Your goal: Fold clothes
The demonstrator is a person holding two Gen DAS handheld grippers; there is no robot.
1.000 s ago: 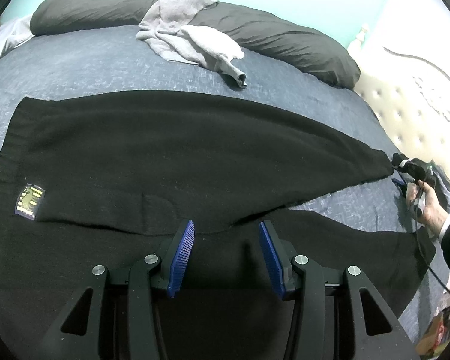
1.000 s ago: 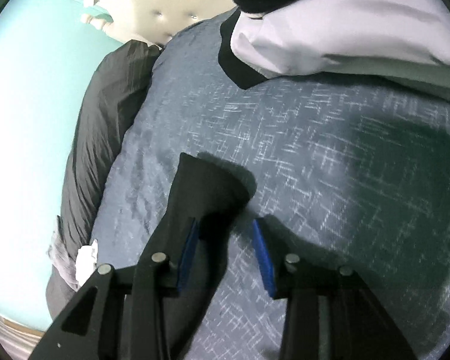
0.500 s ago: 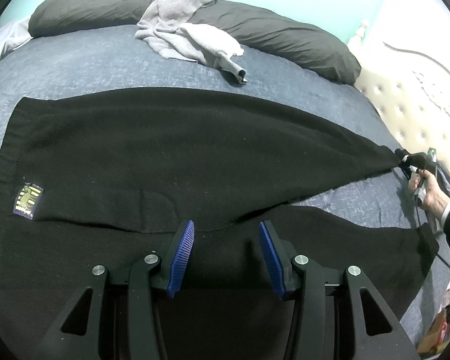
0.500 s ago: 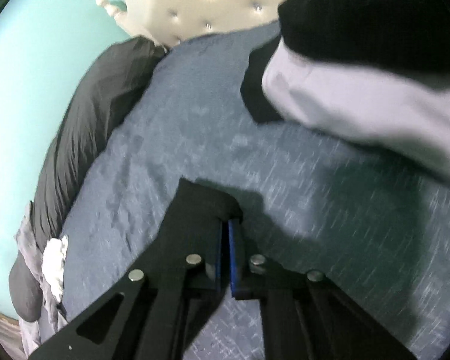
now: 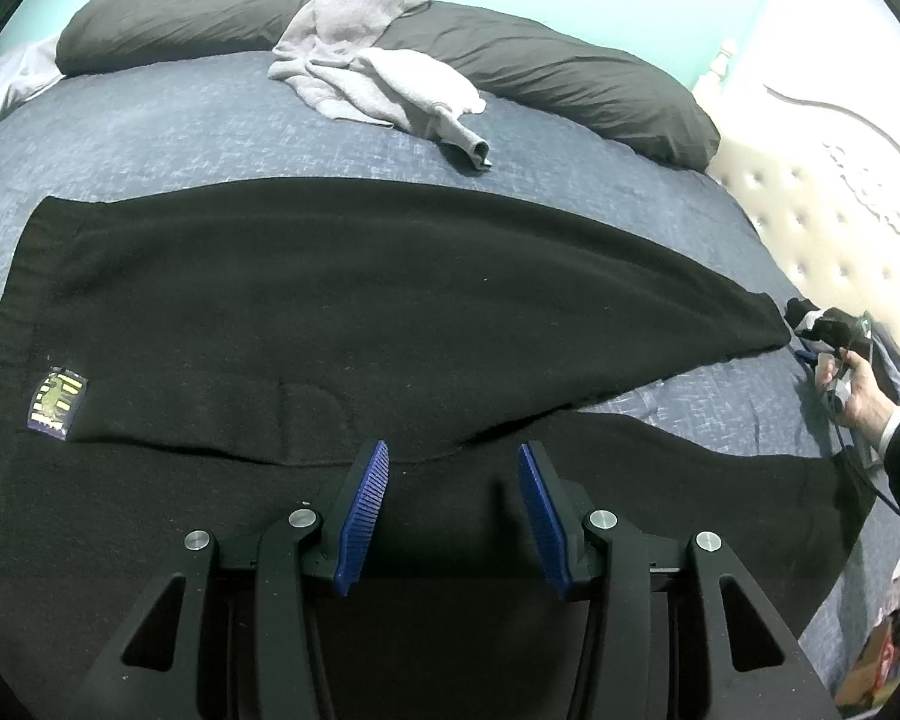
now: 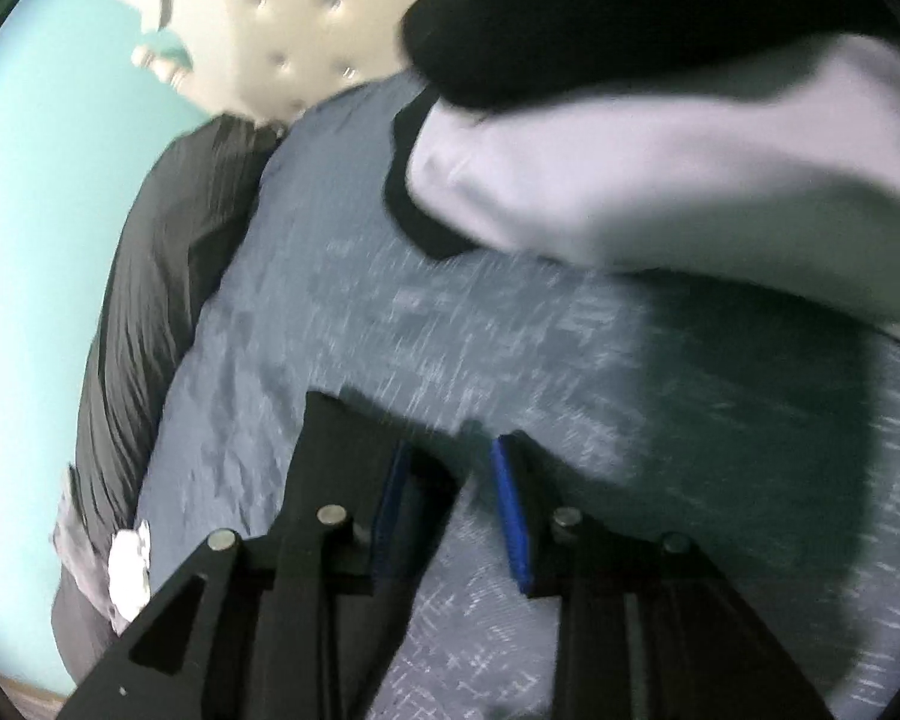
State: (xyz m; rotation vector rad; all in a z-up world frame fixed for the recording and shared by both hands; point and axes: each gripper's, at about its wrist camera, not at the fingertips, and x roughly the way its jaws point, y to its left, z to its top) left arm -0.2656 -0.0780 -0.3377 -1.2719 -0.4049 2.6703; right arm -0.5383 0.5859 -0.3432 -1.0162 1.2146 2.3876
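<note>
Black trousers (image 5: 360, 312) lie spread flat across the bed, waistband to the left with a small patch label (image 5: 57, 402), one leg tapering to the right. My left gripper (image 5: 453, 456) hovers open over the crotch area, blue pads wide apart and nothing between them. At the far right, a hand (image 5: 864, 390) holds my right gripper (image 5: 822, 330) at the end of the upper leg. In the right wrist view the right gripper (image 6: 450, 450) is open; the black cuff (image 6: 354, 450) lies slack over its left finger, and the image is blurred.
The blue-grey bedspread (image 5: 180, 138) covers the bed. A crumpled grey garment (image 5: 378, 84) rests against dark pillows (image 5: 546, 78) at the back. A tufted cream headboard (image 5: 822, 210) stands at the right. A white and black clothes pile (image 6: 660, 180) lies just beyond the right gripper.
The right gripper, open a second ago, shut on the cuff half a second ago and pulled the leg straight; now its pads are apart again. The left gripper has stayed put.
</note>
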